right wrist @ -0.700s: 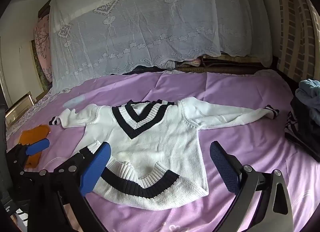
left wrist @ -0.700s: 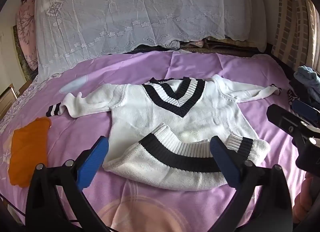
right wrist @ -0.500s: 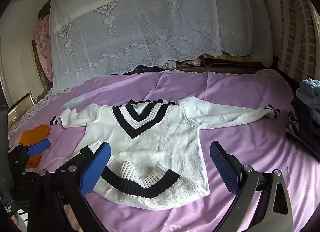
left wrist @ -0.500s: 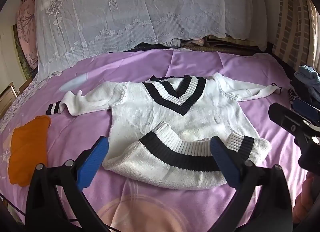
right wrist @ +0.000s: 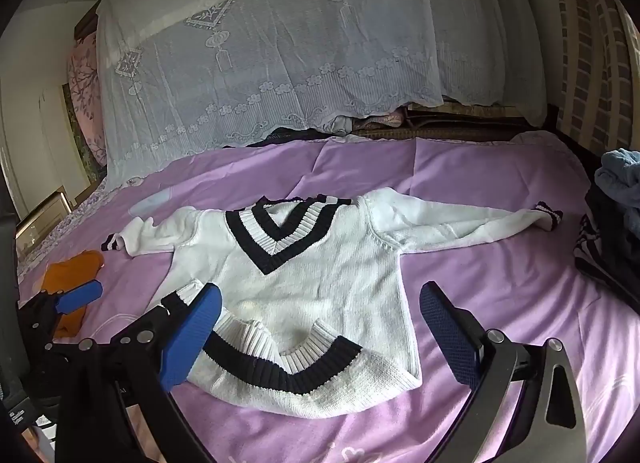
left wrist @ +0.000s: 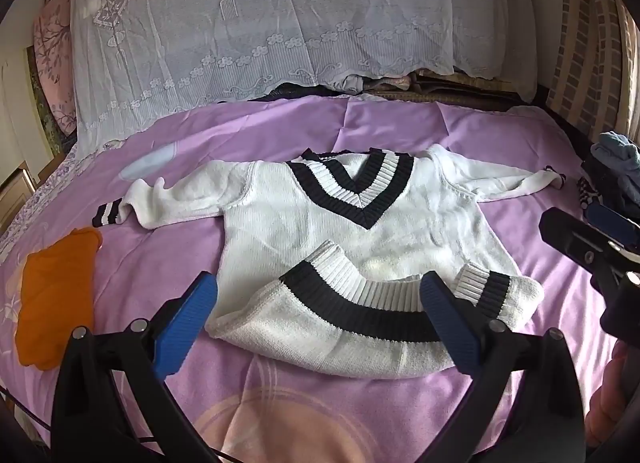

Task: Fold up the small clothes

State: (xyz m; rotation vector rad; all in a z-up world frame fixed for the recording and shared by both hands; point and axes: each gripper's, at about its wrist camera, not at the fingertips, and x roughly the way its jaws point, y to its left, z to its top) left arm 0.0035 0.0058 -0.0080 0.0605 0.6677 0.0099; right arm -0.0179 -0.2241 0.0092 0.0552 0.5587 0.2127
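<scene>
almost nothing has changed vs the frames a moment ago: the sweater sits in the same spot mid-frame on the purple bedspread, hem already turned up over the lower body, both sleeves still spread out to frame left & right. only a slight drift of the view. reads as a pause between steps: bottom fold looks done, sleeves not yet brought in, so prob. the sleeve folds come next.

left gripper hovers low in its frame w/ fingers spread wide, nothing between them, blue pads clear of the knit. right gripper likewise released & empty, its left pad over the folded hem area in the image but whether it touches cannot be told.

materials: sweater is chunky white knit, soft & floppy, w/ ribbed black-and-white bands at v-neck, cuffs & hem; the turned-up hem makes a thick bumpy ridge, not a crisp crease. bedspread is smooth, slightly shiny, w/ crease lines. orange cloth lies flat at left edge. lace cover, sheer w/ flower trim, drapes across the upper frame. dark & blue clothes pile at right edge.
</scene>
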